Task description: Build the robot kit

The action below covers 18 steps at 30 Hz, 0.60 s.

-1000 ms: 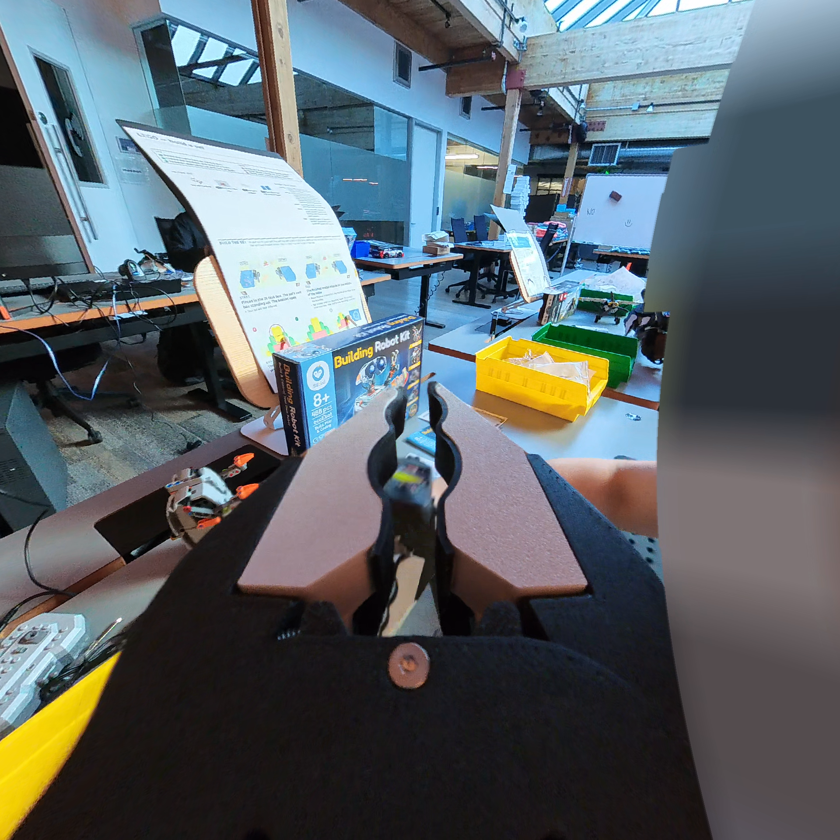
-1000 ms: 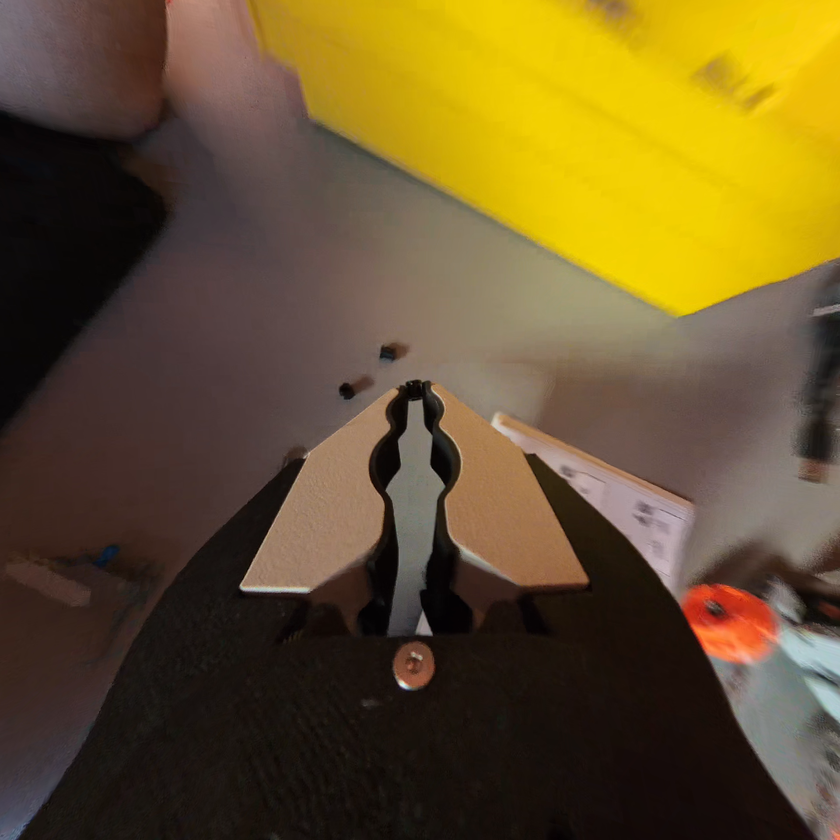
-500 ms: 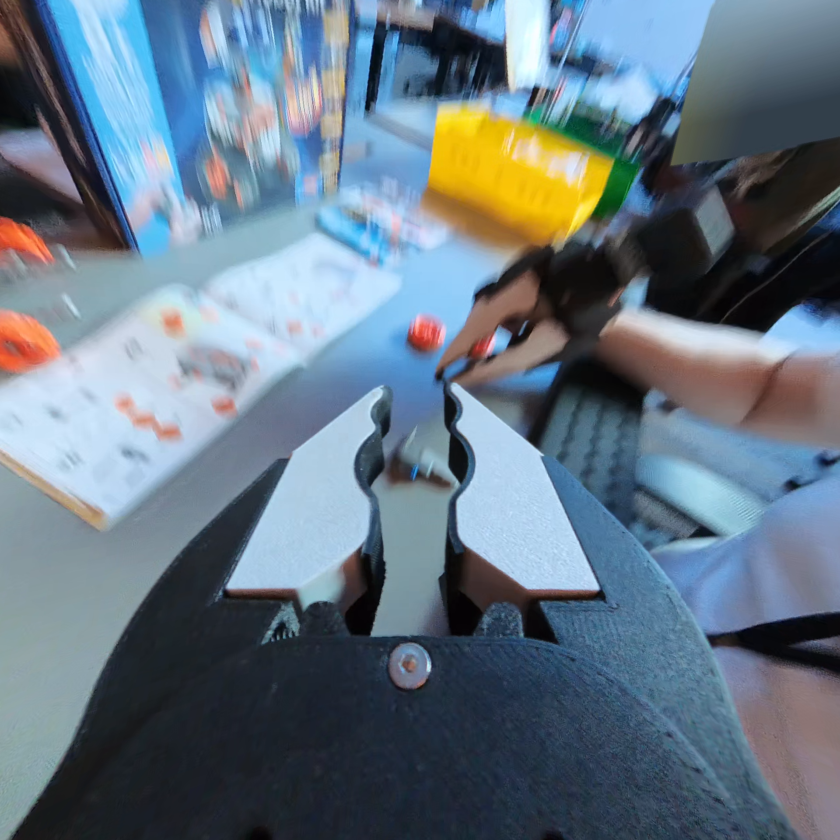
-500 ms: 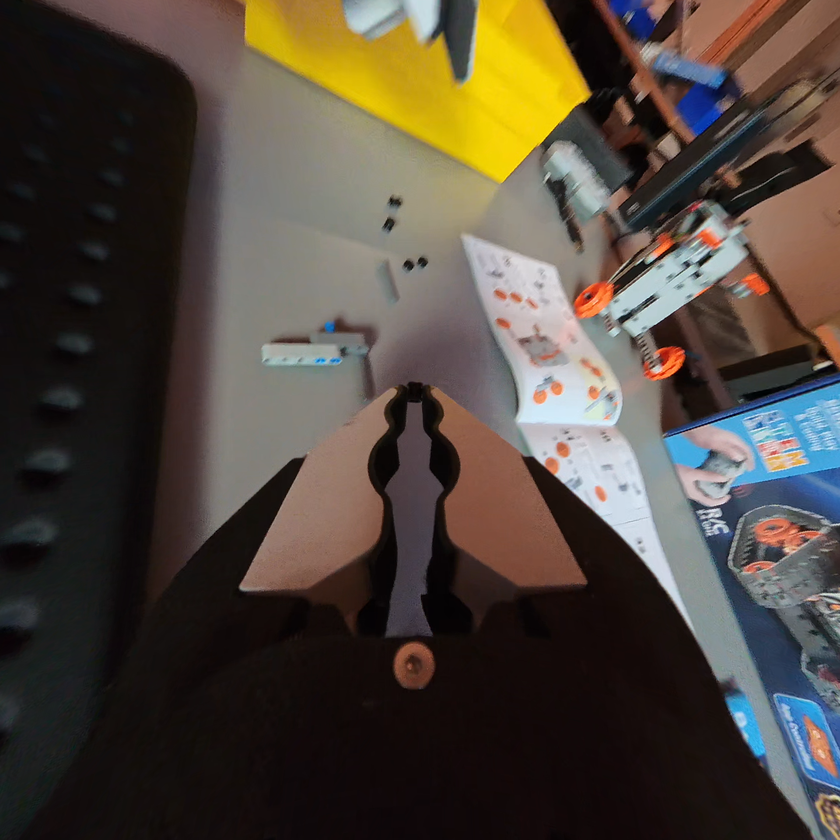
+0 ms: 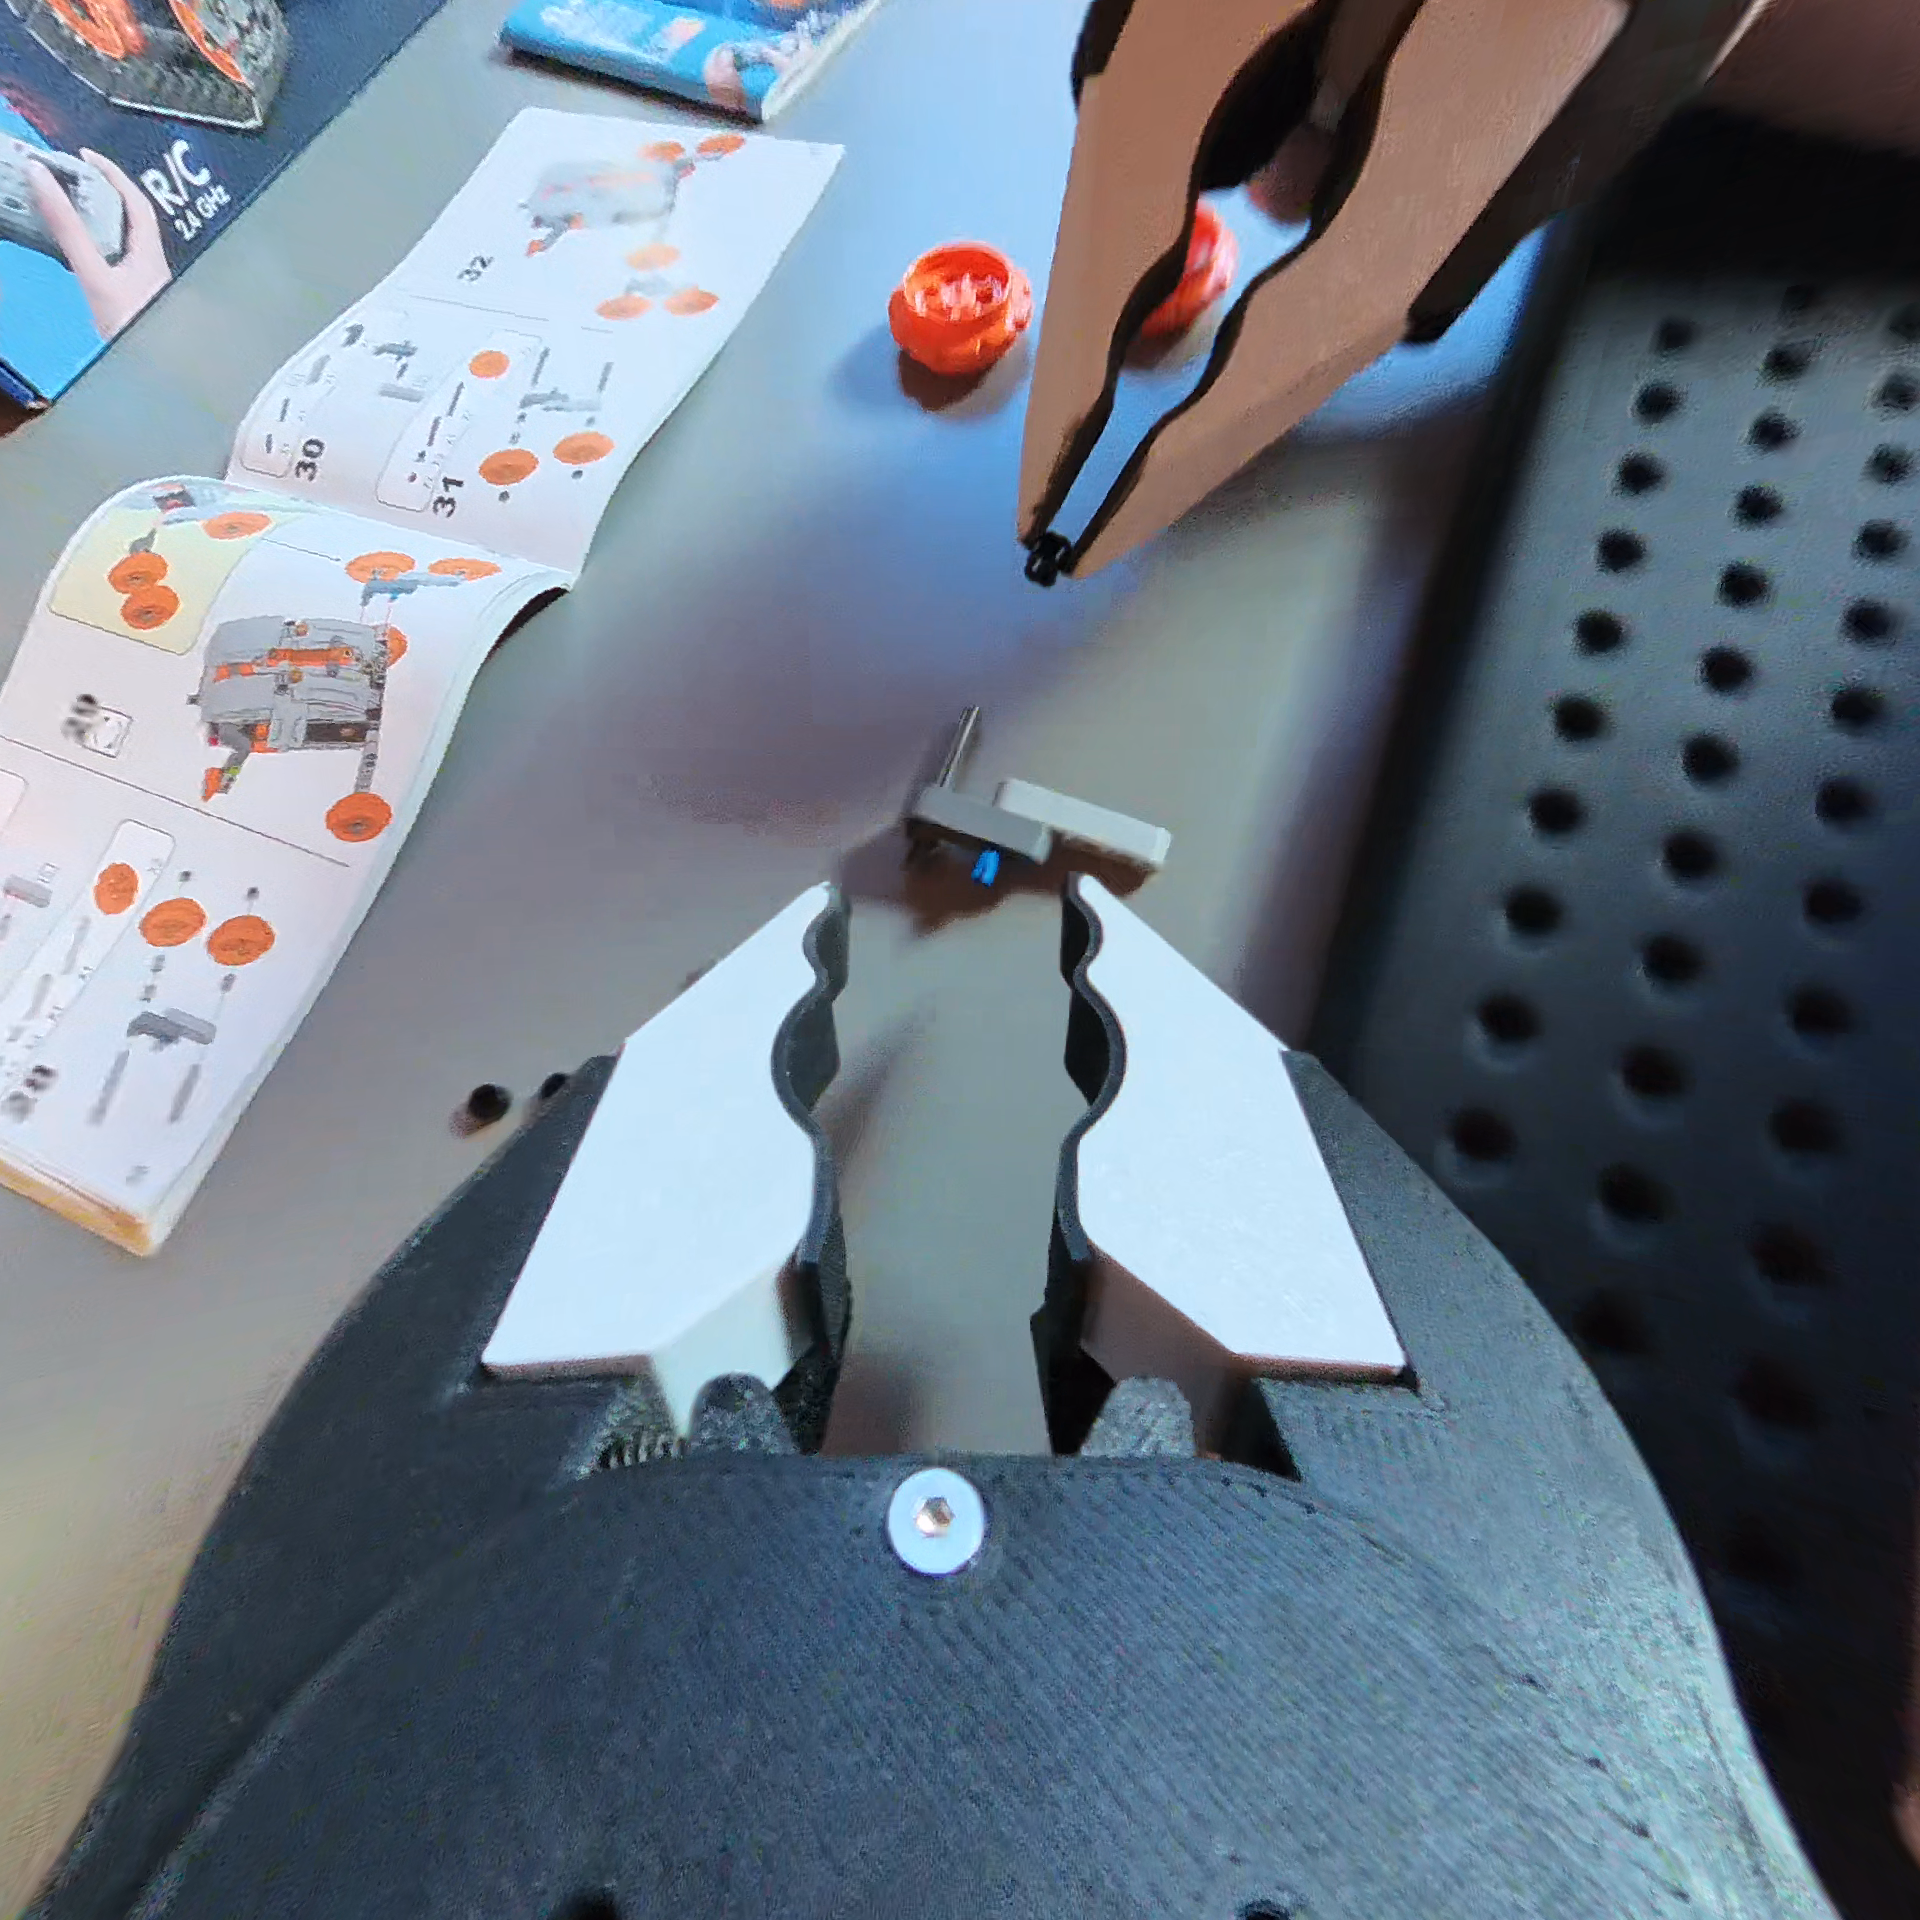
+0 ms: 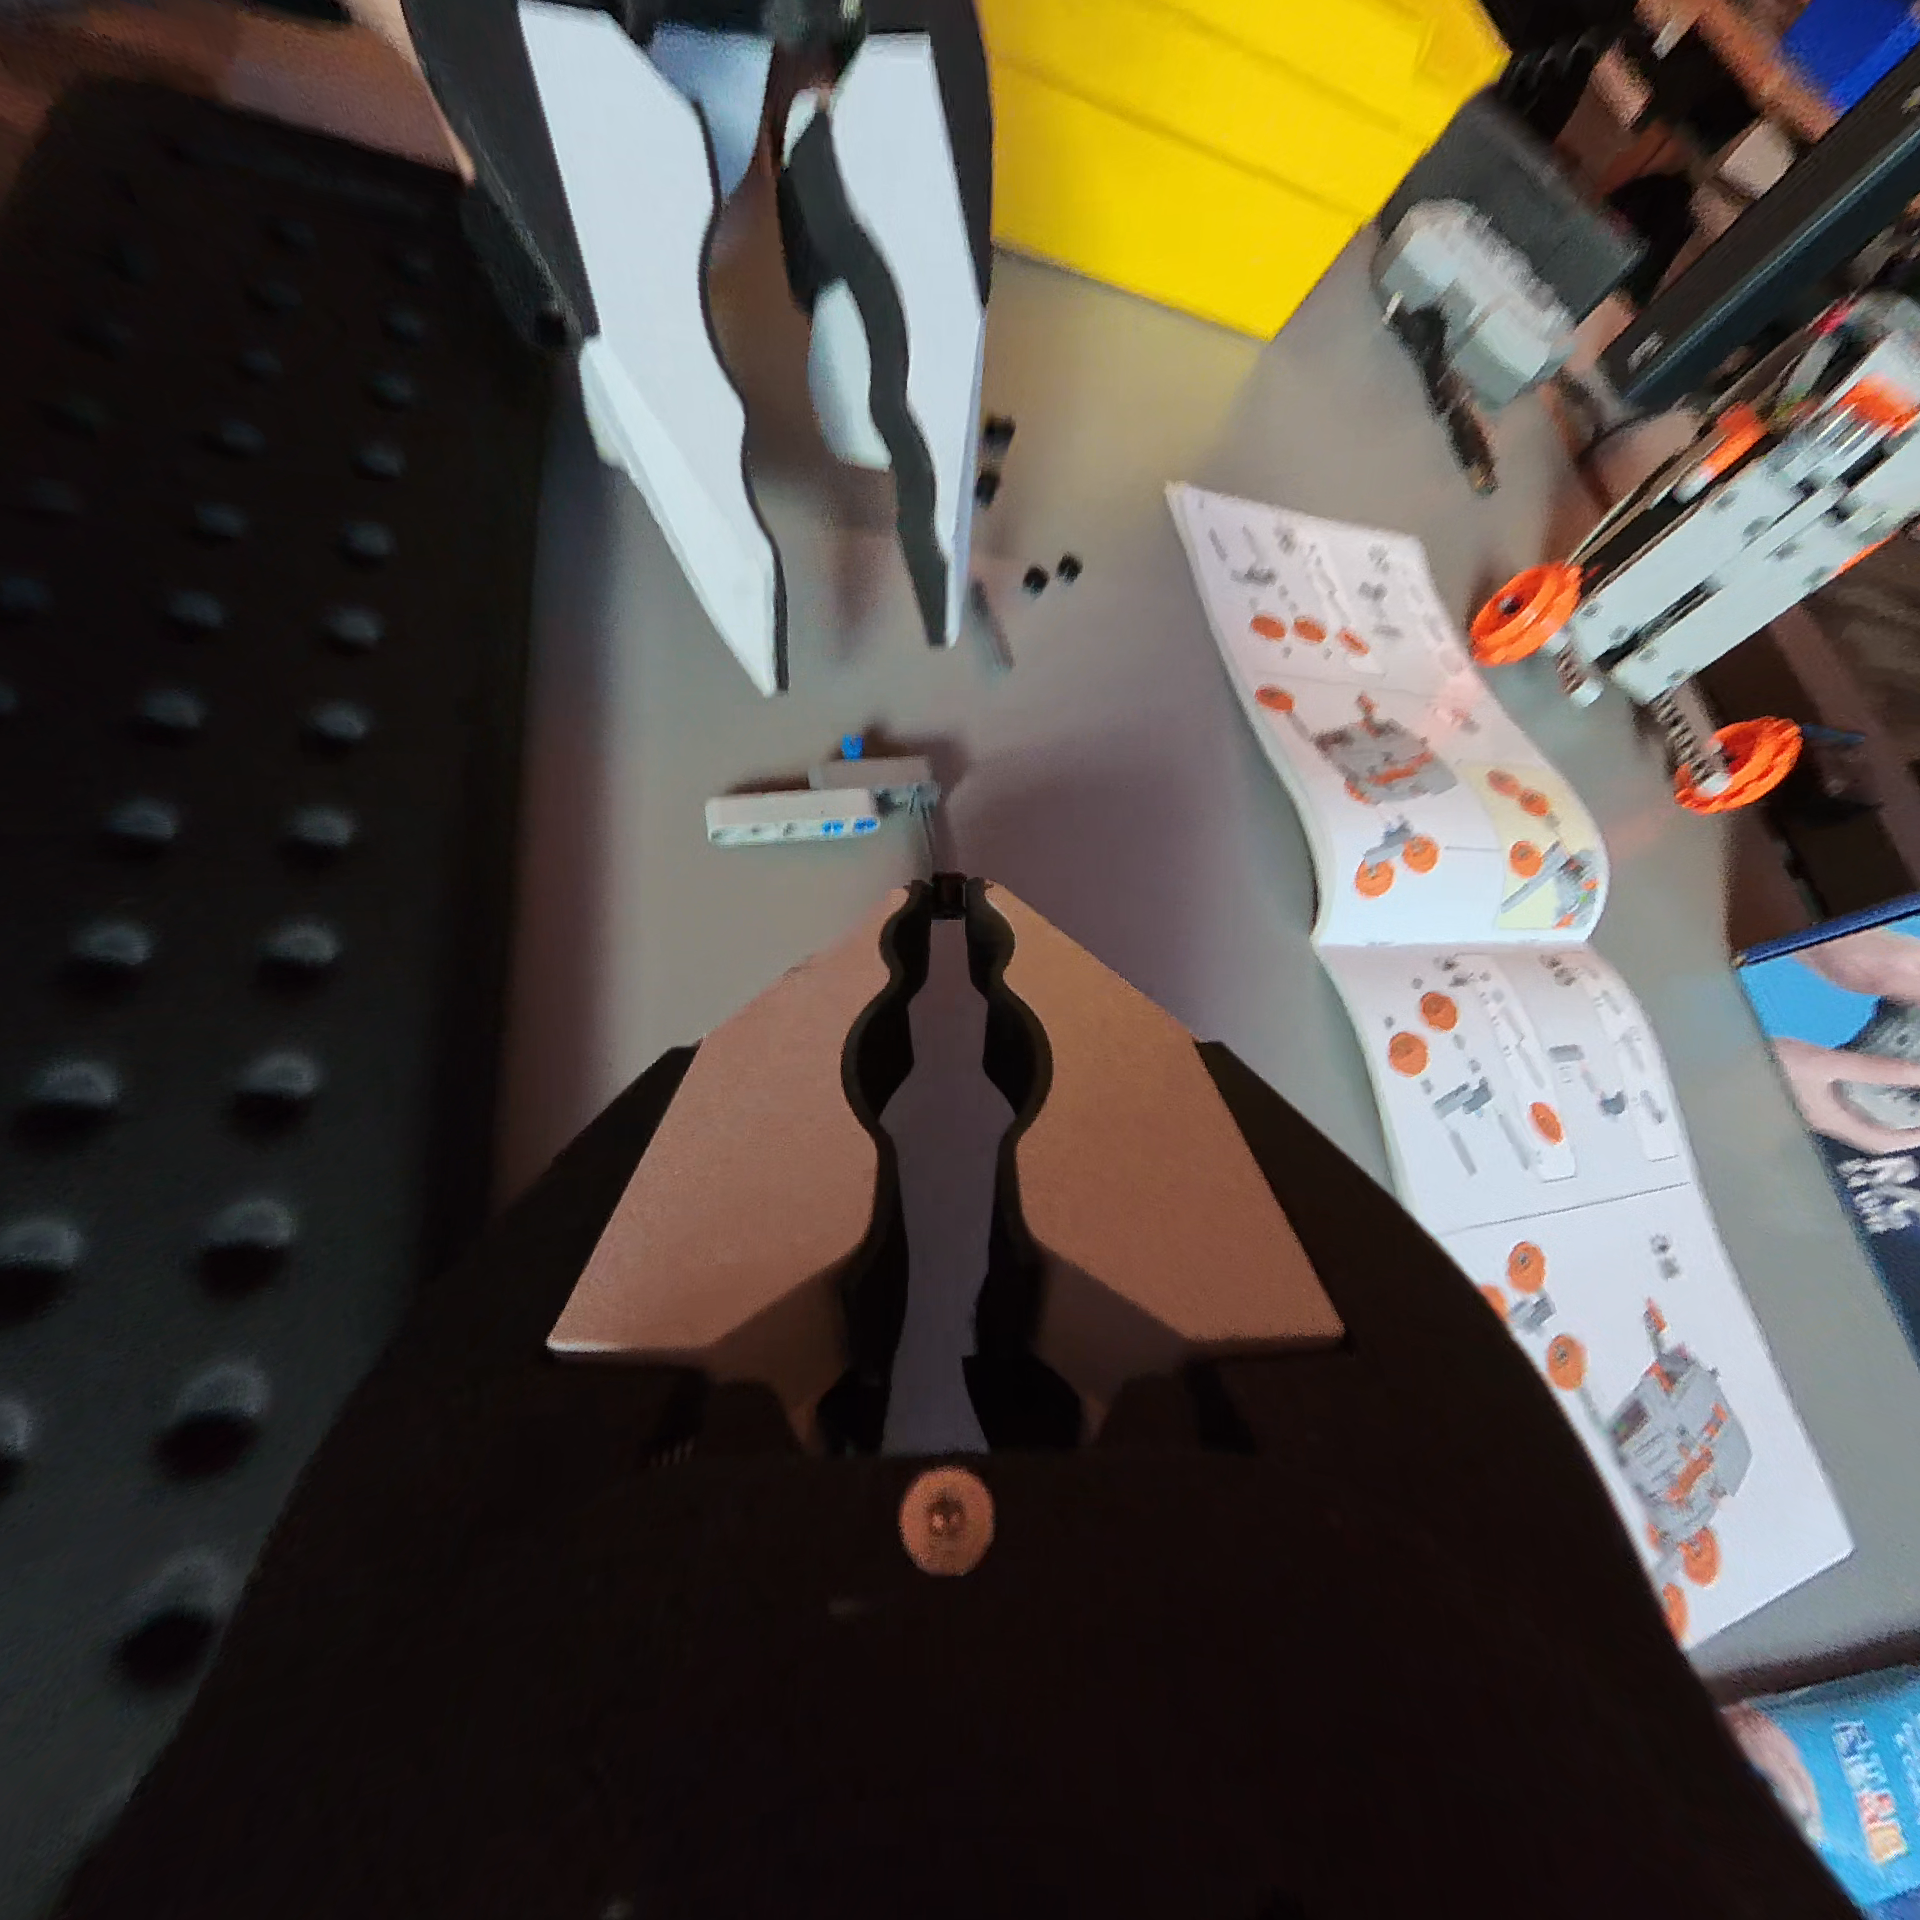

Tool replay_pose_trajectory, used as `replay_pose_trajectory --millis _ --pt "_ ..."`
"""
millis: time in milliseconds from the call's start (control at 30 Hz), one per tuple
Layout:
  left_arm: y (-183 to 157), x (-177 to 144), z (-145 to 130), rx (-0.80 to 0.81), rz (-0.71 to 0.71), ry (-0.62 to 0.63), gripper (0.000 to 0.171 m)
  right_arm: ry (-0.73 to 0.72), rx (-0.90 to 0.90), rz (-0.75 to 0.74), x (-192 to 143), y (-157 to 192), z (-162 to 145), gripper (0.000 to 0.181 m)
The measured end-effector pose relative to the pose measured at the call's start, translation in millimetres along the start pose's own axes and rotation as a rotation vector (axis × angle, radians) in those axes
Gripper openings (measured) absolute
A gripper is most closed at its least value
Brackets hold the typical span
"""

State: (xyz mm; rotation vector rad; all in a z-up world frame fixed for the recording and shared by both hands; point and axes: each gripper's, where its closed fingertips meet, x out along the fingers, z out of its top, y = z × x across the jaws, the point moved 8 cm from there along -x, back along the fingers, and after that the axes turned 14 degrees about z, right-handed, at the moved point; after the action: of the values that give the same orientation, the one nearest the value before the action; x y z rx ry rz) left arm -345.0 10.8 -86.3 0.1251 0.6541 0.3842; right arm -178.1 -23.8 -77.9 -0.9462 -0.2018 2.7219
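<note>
My left gripper (image 5: pixel 951 894) is open and empty, low over the grey table. A small grey beam assembly (image 5: pixel 1029 821) with a blue pin and a thin axle lies on the table just beyond its tips. My right gripper (image 5: pixel 1044 556) comes down from the upper right, shut on a small black pin (image 5: pixel 1042 561). In the right wrist view, the right gripper (image 6: pixel 945 896) holds the black pin (image 6: pixel 945 891) just short of the assembly's axle (image 6: pixel 810 810). The open left gripper (image 6: pixel 854 660) hangs beyond the assembly.
An open instruction booklet (image 5: pixel 312 623) lies left, with a blue box (image 5: pixel 104 156) beyond it. Two orange wheels (image 5: pixel 961 307) and loose black pins (image 5: pixel 488 1101) are on the table. A black perforated mat (image 5: pixel 1714 727), a yellow bin (image 6: pixel 1195 135) and a wheeled grey model (image 6: pixel 1714 540) border the area.
The left gripper tipped down from facing the room to the table and opened; the grey assembly now lies ahead of it. The right gripper, still shut on the pin, moved toward the assembly.
</note>
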Motion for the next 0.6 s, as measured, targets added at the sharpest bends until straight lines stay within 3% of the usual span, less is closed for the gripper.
replay_pose_trajectory --millis 100,200,600 --pt "-2 -6 8 -0.173 -0.027 -0.049 0.030 -0.094 -0.112 -0.104 -7 3 18 0.005" --pt "3 -14 15 -0.257 0.042 -0.070 0.021 -0.146 -0.217 -0.174 -9 9 31 0.005" --pt "-3 -22 49 -0.552 -0.262 -0.280 0.008 -0.243 -0.291 -0.188 -14 18 42 0.006"
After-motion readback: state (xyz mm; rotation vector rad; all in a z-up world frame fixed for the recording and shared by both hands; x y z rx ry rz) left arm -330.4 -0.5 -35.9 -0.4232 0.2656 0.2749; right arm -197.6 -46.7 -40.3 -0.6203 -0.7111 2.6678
